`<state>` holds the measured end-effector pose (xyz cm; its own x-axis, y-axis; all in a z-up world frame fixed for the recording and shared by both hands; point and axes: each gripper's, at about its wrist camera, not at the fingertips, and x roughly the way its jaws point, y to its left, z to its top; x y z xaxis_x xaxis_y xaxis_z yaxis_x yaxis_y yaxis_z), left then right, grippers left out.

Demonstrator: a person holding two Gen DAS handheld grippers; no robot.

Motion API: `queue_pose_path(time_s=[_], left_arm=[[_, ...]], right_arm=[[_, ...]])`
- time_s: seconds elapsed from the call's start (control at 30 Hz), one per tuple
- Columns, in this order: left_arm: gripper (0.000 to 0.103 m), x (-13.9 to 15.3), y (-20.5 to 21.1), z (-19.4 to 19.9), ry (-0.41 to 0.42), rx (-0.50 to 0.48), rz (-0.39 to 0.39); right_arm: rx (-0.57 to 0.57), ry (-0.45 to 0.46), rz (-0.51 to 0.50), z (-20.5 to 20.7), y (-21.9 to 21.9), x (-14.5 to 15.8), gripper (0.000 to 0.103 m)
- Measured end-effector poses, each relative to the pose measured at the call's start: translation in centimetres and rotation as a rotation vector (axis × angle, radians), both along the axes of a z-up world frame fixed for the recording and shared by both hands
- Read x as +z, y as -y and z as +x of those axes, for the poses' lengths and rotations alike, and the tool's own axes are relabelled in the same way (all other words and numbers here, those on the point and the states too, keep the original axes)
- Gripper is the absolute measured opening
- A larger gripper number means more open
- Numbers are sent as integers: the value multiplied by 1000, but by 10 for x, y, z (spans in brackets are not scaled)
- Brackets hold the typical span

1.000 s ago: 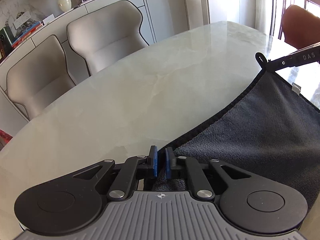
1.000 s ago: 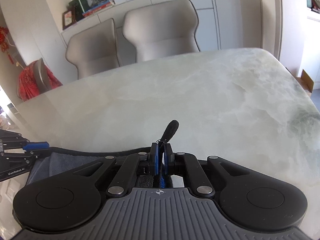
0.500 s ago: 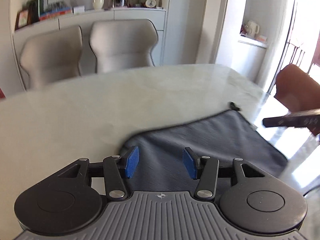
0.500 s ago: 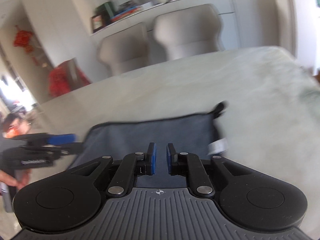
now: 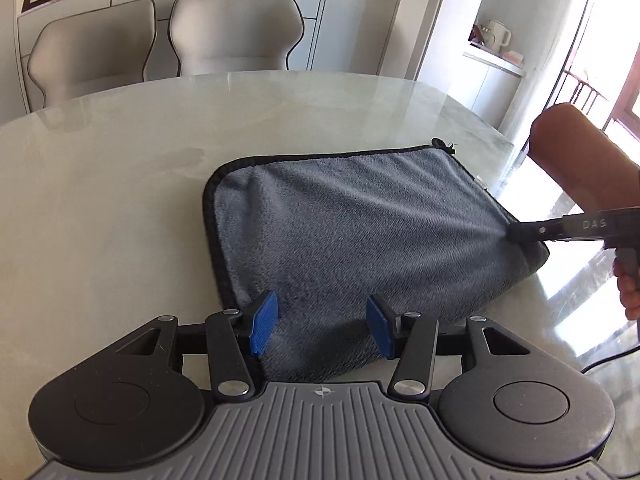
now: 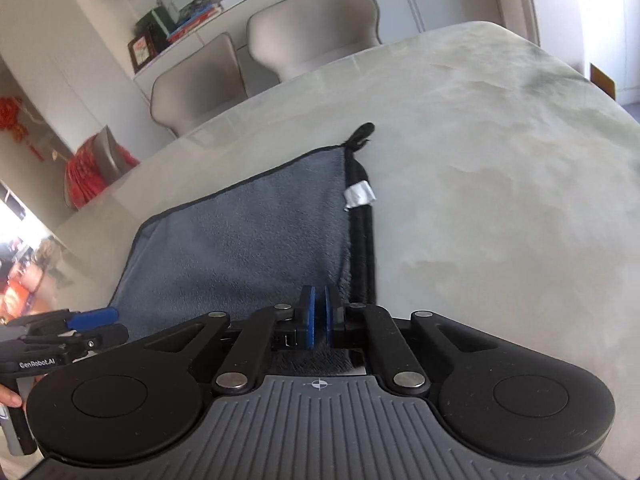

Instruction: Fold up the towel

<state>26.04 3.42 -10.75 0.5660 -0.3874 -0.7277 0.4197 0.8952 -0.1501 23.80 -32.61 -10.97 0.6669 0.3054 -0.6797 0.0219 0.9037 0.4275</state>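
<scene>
A grey towel (image 5: 352,232) with black edging lies folded on the marble table (image 5: 120,184). My left gripper (image 5: 322,330) is open, its blue pads apart above the towel's near edge, holding nothing. My right gripper (image 6: 319,316) is shut on the towel's near right corner; in the left wrist view it (image 5: 516,232) pinches the towel's right edge. In the right wrist view the towel (image 6: 240,248) spreads ahead, with a white label (image 6: 359,196) and a black loop (image 6: 362,133) on its right side. The left gripper (image 6: 92,322) shows at the left edge there.
Two beige chairs (image 5: 232,32) stand at the table's far side, before a white sideboard with books and a vase. A brown chair (image 5: 576,152) is at the right. The table edge (image 5: 568,292) runs close to the towel's right side.
Both grippers let go of the far corners and drew back to the near side. The left stayed open; the right closed on the towel's near right corner.
</scene>
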Motion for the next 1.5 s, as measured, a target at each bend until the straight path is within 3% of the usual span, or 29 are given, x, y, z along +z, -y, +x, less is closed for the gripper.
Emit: queue_pose_path(time_s=[0.1,0.23,0.3,0.37,0.6,0.83,0.93,1.0,1.17,1.33,1.43,1.5], left_arm=[[52,0,3,-1,12,-24,30],[53,3,-2,6,10,-25,11],[55,6,-2,14,29,-27,19],[61,10,-2,26,61,-29,37],[62,16,-2,93,97,41,75],[62,2,6,117,76,31,164],[51,1,11,114,106,12,174],[34,-1,15,114,103,-24,181],[21,-2,21,116,120,-54,214],[23,-3,21,127,119,-28,232],[25,1,26,127,148,-19,284],[27,9,25,121,127,32,240]], right_arm=[[-13,1,-23,-7,0,2,3],[16,-17,-108,-7,-9,9,4],[54,-12,-165,-2,-21,19,20],[89,19,-174,0,-31,25,30],[60,74,-255,10,-46,24,30],[-47,72,-250,30,-24,19,30],[-46,62,-260,39,-24,14,29],[-43,47,-281,44,-26,10,26],[-34,44,-350,42,-33,6,19],[-47,45,-400,38,-35,6,20],[-60,53,-413,34,-38,11,21],[-62,71,-405,31,-40,17,22]])
